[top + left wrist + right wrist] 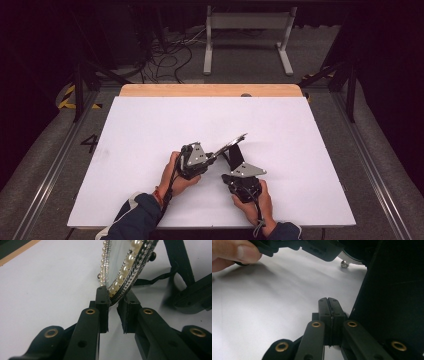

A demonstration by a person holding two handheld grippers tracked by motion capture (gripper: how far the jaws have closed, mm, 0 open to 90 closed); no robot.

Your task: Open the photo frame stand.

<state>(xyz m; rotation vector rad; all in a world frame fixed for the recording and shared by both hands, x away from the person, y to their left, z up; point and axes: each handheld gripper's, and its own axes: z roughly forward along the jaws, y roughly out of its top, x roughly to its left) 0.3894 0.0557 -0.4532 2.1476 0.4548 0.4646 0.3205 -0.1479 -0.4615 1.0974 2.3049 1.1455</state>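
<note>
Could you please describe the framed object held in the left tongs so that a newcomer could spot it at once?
On the white table, look just ahead of the person's hands. The left tongs grip the rim of a pearl-edged frame, tilted off the surface, the one shiny, beaded thing among black parts.

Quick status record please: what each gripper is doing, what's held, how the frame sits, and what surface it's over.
held item: pearl-trimmed picture frame, glass-fronted, edge-on, tilted
left gripper: shut on the frame's lower rim
right gripper: shut, nothing between the jaws
frame stand: black back prop, folded out, close beside the right gripper
frame position: raised at an angle over the table, upper edge pointing away from the person
surface: white table top, wooden strip at its far edge
</note>
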